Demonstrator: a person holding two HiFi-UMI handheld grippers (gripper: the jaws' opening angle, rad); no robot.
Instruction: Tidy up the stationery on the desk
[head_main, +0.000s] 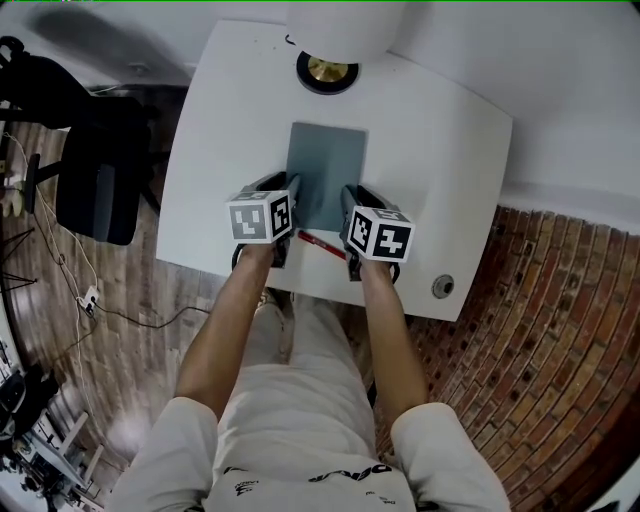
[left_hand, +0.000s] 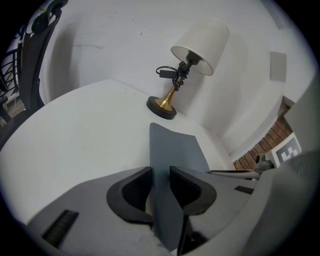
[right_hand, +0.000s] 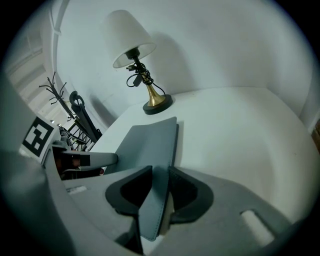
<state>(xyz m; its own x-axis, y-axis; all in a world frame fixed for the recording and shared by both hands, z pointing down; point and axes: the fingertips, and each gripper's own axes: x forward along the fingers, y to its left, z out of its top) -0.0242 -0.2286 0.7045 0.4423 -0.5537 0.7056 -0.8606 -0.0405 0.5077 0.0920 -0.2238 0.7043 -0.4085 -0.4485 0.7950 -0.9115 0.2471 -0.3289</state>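
Observation:
A flat grey pad with a stitched edge lies in the middle of the white desk. My left gripper is at its near left corner and my right gripper is at its near right corner. In the left gripper view the pad runs up between the jaws of the left gripper, and both pads press on it. In the right gripper view the right gripper is closed on the pad's edge in the same way. A red pen lies near the desk's front edge between my hands.
A table lamp with a brass foot and white shade stands at the back of the desk, just beyond the pad. A round cable hole sits at the front right corner. A black chair stands left of the desk.

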